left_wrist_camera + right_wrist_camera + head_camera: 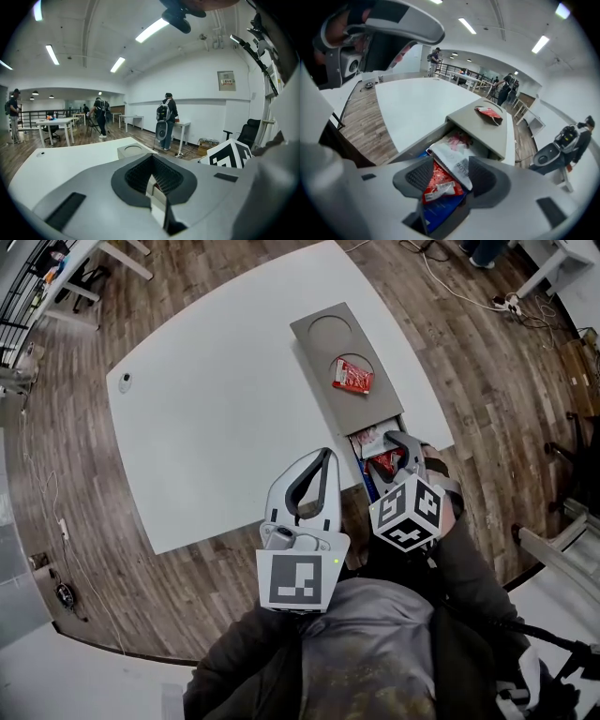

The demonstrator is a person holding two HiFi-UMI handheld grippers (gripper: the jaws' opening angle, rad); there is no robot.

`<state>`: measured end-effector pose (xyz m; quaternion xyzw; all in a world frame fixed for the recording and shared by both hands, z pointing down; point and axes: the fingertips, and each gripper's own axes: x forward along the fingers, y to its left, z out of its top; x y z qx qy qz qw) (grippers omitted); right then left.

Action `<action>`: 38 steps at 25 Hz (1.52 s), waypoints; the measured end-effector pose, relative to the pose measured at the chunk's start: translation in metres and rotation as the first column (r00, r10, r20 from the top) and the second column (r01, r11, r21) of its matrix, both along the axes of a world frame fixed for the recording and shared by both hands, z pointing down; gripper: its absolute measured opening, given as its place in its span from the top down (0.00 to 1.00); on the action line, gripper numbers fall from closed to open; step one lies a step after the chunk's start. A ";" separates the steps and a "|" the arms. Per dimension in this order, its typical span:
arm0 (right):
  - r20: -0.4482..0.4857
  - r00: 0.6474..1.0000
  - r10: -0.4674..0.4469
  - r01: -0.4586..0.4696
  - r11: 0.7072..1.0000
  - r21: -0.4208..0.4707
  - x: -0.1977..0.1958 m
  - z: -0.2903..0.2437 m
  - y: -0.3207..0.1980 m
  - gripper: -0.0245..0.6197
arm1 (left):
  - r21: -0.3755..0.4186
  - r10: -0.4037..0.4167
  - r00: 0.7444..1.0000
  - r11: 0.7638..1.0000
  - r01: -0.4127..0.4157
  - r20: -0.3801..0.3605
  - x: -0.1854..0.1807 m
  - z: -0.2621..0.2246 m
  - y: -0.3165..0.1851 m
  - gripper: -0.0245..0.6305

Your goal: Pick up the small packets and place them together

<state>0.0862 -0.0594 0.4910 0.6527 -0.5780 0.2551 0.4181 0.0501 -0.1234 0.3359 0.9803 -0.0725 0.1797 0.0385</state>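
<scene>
counter point(216, 399): white, smooth, matt
floor point(94, 343): wood planks, low sheen
drawer box point(319, 357): grey, matt
red packet point(352, 377): crinkled glossy film
my right claw point(446, 178): grey matt plastic; pads point(418, 176) dark, ribbed

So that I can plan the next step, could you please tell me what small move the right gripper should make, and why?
Probably lower the right gripper slightly and close its jaws on the red packet in the open drawer: the jaws stand apart with it between them, not pressing it, and a second red packet already lies on the grey box.
</scene>
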 end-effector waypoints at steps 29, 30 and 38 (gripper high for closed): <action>-0.025 0.999 -0.046 0.045 0.999 -0.015 -0.036 -0.045 0.028 0.90 | 0.014 0.092 0.995 0.996 -0.091 -0.049 -0.014 -0.016 0.022 0.96; -0.040 0.999 -0.031 0.031 1.000 0.000 -0.036 -0.053 0.031 0.91 | 0.020 0.106 0.993 0.994 -0.105 -0.056 -0.015 -0.019 0.026 0.96; -0.154 0.987 0.046 -0.033 0.995 0.089 -0.037 -0.104 0.040 0.93 | 0.069 0.176 0.976 0.983 -0.168 -0.132 -0.022 -0.047 0.046 0.96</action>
